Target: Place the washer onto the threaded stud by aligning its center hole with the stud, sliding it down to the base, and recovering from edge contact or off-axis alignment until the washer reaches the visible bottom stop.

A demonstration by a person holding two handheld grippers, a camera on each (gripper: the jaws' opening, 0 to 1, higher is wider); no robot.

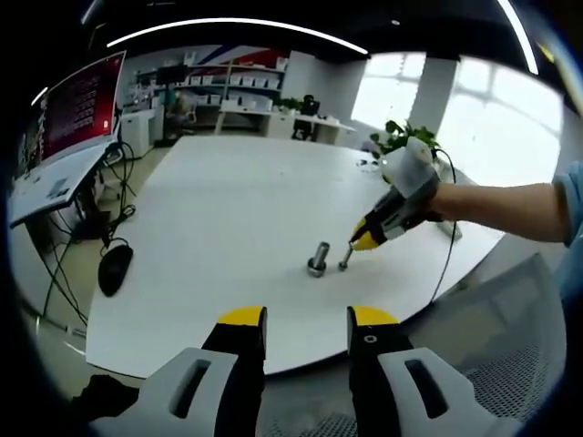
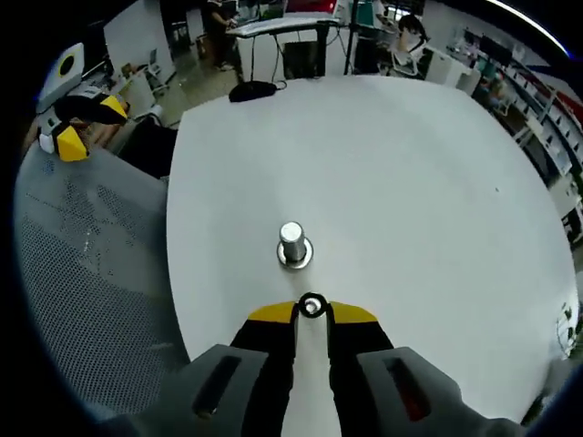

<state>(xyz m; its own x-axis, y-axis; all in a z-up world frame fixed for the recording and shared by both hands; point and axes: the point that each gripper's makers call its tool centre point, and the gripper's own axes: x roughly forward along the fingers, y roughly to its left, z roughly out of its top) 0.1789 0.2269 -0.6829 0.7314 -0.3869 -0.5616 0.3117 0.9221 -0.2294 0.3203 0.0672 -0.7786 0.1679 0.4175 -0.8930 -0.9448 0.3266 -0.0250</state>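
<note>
Right gripper view shows the right tongs (image 2: 311, 309) clamped on the washer (image 2: 311, 307), held just near of the threaded stud (image 2: 291, 243), which stands upright on the white tabletop (image 2: 410, 182). The washer isn't yet over the stud, so aligning and sliding down remain, I judge. Left gripper view has the left tongs (image 1: 307, 320) apart, holding nothing, back near the tabletop's edge.

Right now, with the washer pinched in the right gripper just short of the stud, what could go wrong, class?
1. The washer is held only by its edge at the tips of the right gripper; it might slip out.
2. It sits beside the stud, not above it, so it could catch the top edge or threads and tilt.
</note>
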